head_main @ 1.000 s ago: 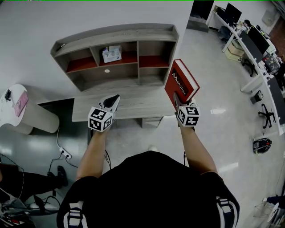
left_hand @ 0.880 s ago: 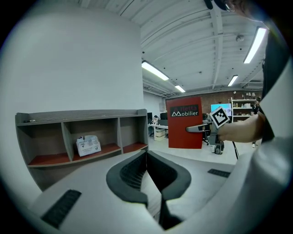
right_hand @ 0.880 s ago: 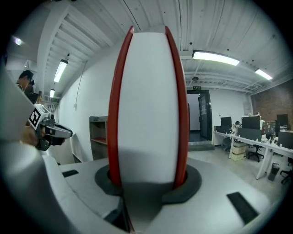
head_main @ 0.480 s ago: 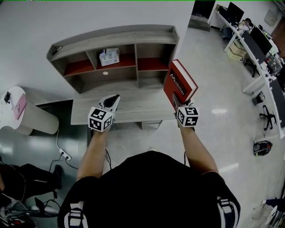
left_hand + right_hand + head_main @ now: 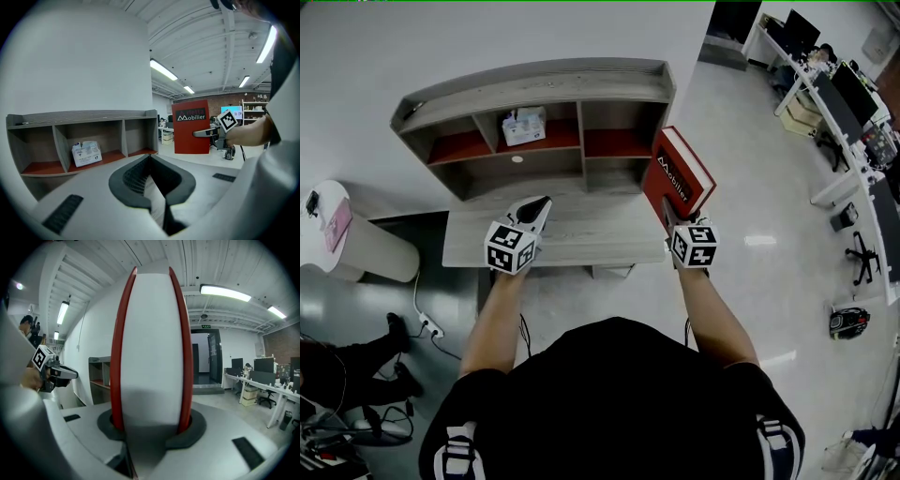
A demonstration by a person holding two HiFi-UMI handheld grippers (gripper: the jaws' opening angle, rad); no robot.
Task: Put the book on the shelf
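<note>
My right gripper is shut on the lower edge of a red hardback book and holds it upright, off the desk's right end. In the right gripper view the book's white page block fills the middle between its red covers, clamped in the jaws. The grey shelf unit with red-lined compartments stands at the back of the wooden desk. My left gripper hovers over the desk's front, shut and holding nothing. From the left gripper view the book shows to the right of the shelf.
A white tissue packet lies in the shelf's upper middle compartment. A round white stand with a pink item is at the left. Office desks with monitors line the right. A person's legs and cables are at lower left.
The shelf and desk have slid slightly left and lower in the head view. Both grippers keep nearly the same pose, the book still held. The legs at lower left have moved.
</note>
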